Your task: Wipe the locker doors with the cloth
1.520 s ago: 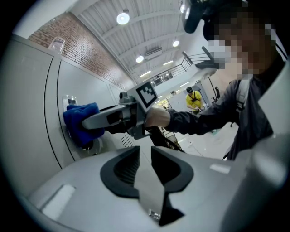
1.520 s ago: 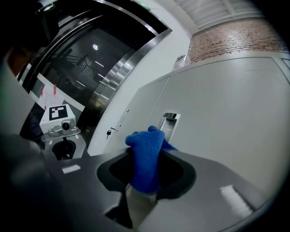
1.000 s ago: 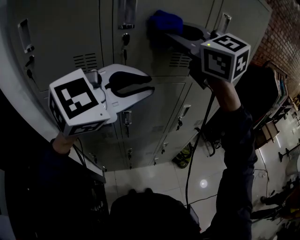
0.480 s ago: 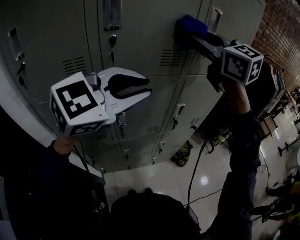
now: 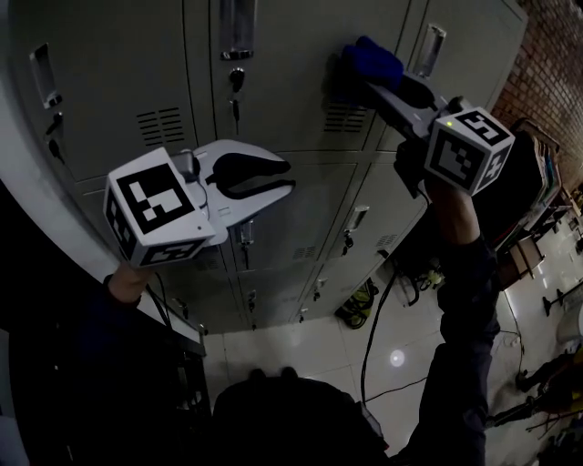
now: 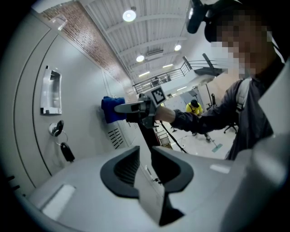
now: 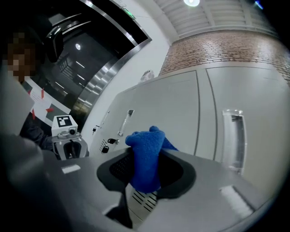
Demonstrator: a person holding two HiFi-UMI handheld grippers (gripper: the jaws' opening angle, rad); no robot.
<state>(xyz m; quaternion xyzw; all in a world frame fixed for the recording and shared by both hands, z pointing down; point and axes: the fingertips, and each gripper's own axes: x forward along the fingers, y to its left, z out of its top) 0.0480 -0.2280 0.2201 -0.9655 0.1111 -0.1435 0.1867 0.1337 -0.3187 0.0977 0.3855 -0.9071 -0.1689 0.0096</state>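
Note:
The grey locker doors (image 5: 282, 55) fill the head view in two rows. A blue cloth (image 5: 372, 56) is pressed against an upper door, just above its vent slots (image 5: 346, 116) and near that door's right edge. My right gripper (image 5: 360, 77) is shut on it. The right gripper view shows the cloth (image 7: 147, 140) bunched between the black pads of that gripper (image 7: 147, 153). My left gripper (image 5: 291, 178) hovers lower left in front of the doors, shut and holding nothing. From the left gripper (image 6: 145, 152), the cloth (image 6: 111, 108) shows against the door.
Keys hang from a lock (image 5: 235, 86) under a recessed handle (image 5: 237, 18) on the middle door. A brick wall (image 5: 547, 55) stands at the right. A cable (image 5: 373, 309) trails from the right gripper to the tiled floor. Furniture crowds the far right.
My right gripper carried the cloth rightward across the upper door, from beside the handle to above the vent slots, then settled slightly lower. The left gripper held its place.

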